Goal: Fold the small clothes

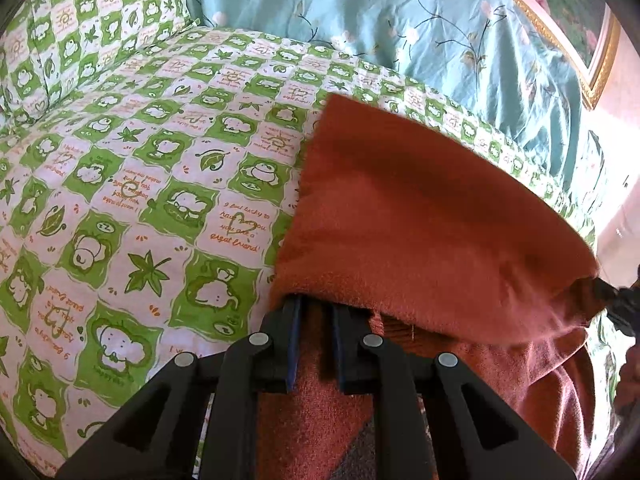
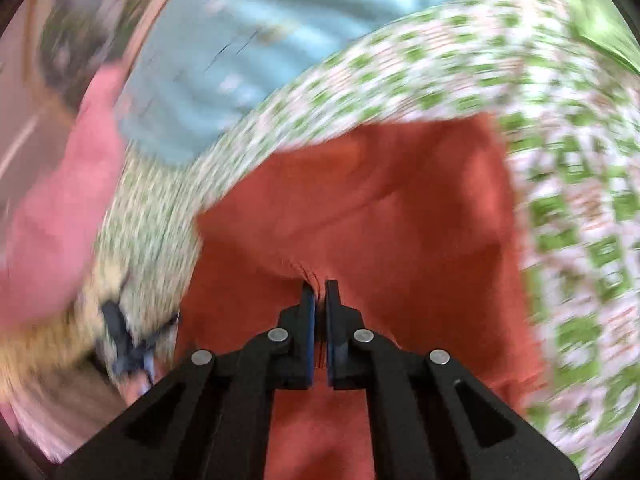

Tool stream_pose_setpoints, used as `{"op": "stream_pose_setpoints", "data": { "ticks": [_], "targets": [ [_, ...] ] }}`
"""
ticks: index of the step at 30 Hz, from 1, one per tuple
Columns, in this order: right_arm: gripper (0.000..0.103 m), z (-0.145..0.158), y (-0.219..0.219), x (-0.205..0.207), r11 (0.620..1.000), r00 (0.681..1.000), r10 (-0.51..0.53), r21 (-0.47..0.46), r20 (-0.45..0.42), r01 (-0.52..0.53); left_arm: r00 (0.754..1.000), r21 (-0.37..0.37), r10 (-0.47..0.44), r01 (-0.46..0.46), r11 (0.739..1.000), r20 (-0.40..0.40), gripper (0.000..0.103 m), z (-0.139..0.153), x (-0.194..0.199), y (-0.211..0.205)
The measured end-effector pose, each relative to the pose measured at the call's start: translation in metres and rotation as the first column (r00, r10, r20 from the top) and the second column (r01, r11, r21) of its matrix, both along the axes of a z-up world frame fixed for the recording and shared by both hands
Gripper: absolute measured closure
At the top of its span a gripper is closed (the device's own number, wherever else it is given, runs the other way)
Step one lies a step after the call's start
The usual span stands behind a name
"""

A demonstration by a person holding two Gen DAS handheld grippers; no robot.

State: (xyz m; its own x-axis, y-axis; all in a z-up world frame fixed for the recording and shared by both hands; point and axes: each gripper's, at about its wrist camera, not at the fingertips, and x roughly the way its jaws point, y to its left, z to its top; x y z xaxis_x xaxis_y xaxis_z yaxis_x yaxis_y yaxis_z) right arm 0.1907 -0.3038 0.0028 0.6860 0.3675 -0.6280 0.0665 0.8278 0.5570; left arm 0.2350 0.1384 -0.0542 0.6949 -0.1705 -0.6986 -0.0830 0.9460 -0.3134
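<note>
A rust-orange fleece garment [image 1: 420, 216] lies on the green-and-white checked bedspread [image 1: 132, 184]. Its near part is lifted and doubled over, and it drapes over my left gripper's fingertips. My left gripper [image 1: 314, 304] is shut on the garment's near edge, with cloth between the blue pads. In the right wrist view, which is motion-blurred, my right gripper [image 2: 319, 286] is shut on a bunched fold of the same garment [image 2: 380, 184]. The right gripper's tip also shows at the right edge of the left wrist view [image 1: 618, 300], holding the garment's other corner.
A teal floral sheet [image 1: 400, 28] is bunched along the far side of the bed. A checked pillow [image 1: 80, 32] lies at the far left. A gold-framed picture [image 1: 576, 12] hangs on the pink wall at the right.
</note>
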Motion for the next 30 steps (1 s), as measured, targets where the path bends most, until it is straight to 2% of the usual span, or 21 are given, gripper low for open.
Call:
{"op": "stream_pose_setpoints", "data": {
  "ticks": [4,6,7,8,9,10,13,16,18,19,20,23,25,26,28,30],
  "targets": [
    [0.095,-0.032,-0.037,0.011,0.986,0.982,-0.161,0.024,-0.094,0.164,1.0,0.01,0.006,-0.006,1.0,0.0,0.089,0.0,0.0,-0.001],
    [0.089,-0.042,-0.041,0.012,0.981,0.975,-0.187,0.024,-0.123,0.191,1.0,0.002,0.008,-0.008,1.0,0.001,0.089,0.0,0.0,0.0],
    [0.083,-0.047,-0.044,0.01,0.98,0.975,-0.183,0.054,-0.126,0.191,1.0,-0.003,0.009,-0.009,1.0,0.003,0.089,0.0,0.0,0.0],
    [0.068,-0.053,-0.045,0.004,0.976,0.977,-0.179,0.104,-0.117,0.192,1.0,-0.007,0.009,-0.009,1.0,0.005,0.089,0.0,0.0,0.001],
    [0.058,-0.053,-0.043,-0.002,0.975,0.98,-0.174,0.123,-0.098,0.186,1.0,-0.009,0.011,-0.011,1.0,0.006,0.089,0.0,-0.001,0.001],
    [0.056,-0.053,-0.042,-0.003,0.976,0.982,-0.172,0.122,-0.082,0.181,1.0,-0.011,0.013,-0.013,1.0,0.006,0.089,0.0,-0.001,0.001],
    [0.051,-0.044,-0.021,-0.011,0.988,0.987,-0.148,0.031,-0.059,0.15,1.0,-0.012,0.018,-0.017,1.0,0.007,0.089,-0.001,-0.001,0.001],
    [0.054,-0.044,-0.002,0.001,0.989,0.989,-0.125,-0.094,-0.075,0.118,1.0,-0.014,0.019,-0.019,1.0,0.008,0.089,-0.001,-0.002,0.001],
    [0.095,-0.04,0.01,0.007,0.982,0.991,-0.094,-0.172,-0.092,0.077,1.0,-0.014,0.02,-0.02,1.0,0.008,0.089,-0.001,-0.002,0.001],
    [0.095,-0.037,0.011,0.007,0.984,0.993,-0.082,-0.163,-0.086,0.067,1.0,-0.013,0.02,-0.02,1.0,0.009,0.089,-0.001,-0.002,0.001],
    [0.095,-0.024,0.009,0.0,0.986,0.996,-0.083,-0.145,-0.037,0.077,1.0,-0.012,0.02,-0.02,1.0,0.009,0.089,-0.001,-0.002,0.001],
    [0.095,0.002,0.002,-0.01,0.976,0.99,-0.131,-0.172,0.049,0.137,1.0,-0.009,0.02,-0.019,1.0,0.009,0.089,-0.001,-0.002,0.001],
    [0.095,-0.004,0.0,-0.002,0.97,0.992,-0.128,-0.206,0.005,0.126,1.0,-0.009,0.019,-0.019,1.0,0.008,0.089,-0.001,-0.002,0.001],
    [0.095,-0.016,0.001,0.005,0.962,0.991,-0.127,-0.248,-0.039,0.114,1.0,-0.012,0.019,-0.019,1.0,0.007,0.089,-0.001,-0.002,0.001],
    [0.095,-0.033,0.002,0.01,0.959,0.987,-0.127,-0.267,-0.099,0.097,1.0,-0.03,0.018,-0.018,0.999,0.0,0.089,-0.001,-0.001,0.003],
    [0.095,-0.038,0.001,0.005,0.957,0.984,-0.143,-0.27,-0.106,0.109,1.0,-0.058,0.01,-0.011,0.998,-0.016,0.089,-0.001,-0.002,0.006]
  ]
}}
